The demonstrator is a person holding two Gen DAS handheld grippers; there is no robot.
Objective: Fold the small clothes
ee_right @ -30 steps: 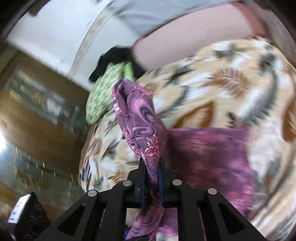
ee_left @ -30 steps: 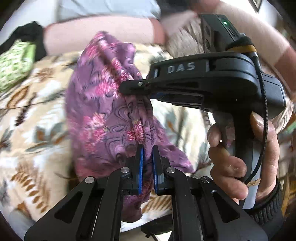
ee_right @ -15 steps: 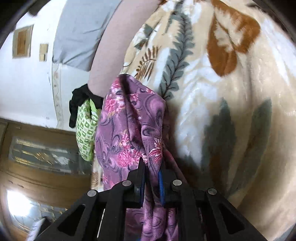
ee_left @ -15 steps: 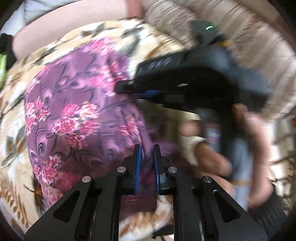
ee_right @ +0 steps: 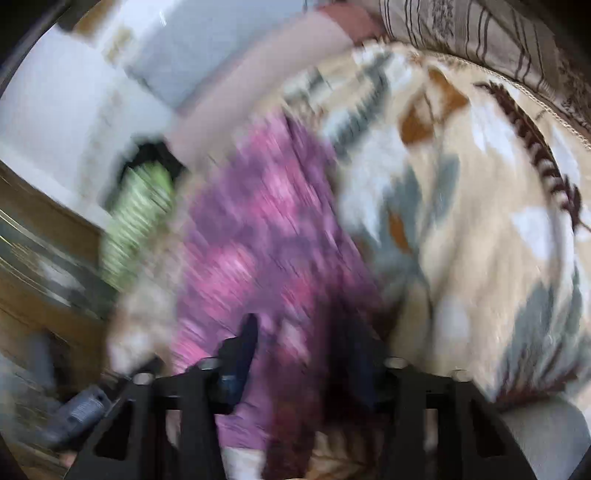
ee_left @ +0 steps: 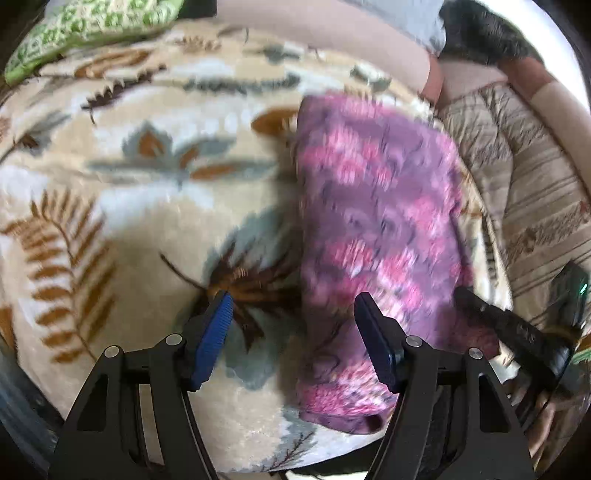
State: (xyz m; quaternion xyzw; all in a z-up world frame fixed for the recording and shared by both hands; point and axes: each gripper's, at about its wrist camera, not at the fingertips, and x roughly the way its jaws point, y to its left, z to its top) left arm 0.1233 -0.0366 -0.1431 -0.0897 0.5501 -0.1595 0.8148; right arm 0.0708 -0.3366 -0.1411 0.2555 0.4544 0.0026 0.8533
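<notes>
Nearest, the left gripper (ee_left: 291, 325) stood with jaws wide and empty, the right gripper (ee_right: 306, 350) apparently parted too, though blur obscured it, consistent with release after a fold; beyond lay one purple floral garment (ee_left: 376, 229) flat on the leaf-patterned blanket (ee_left: 147, 192), one green cloth (ee_left: 85, 26) farthest.

Purple garment (ee_left: 380, 236) with pink floral print is lying flat on the leaf-patterned blanket (ee_left: 147, 184), folded into a long, roughly rectangular strip. Left wrist view: it is running from near the camera away toward the far edge of the blanket, near end rounded and doubled over. Right wrist view: same garment (ee_right: 251, 251) is showing heavily blurred, detail unreadable.
</notes>
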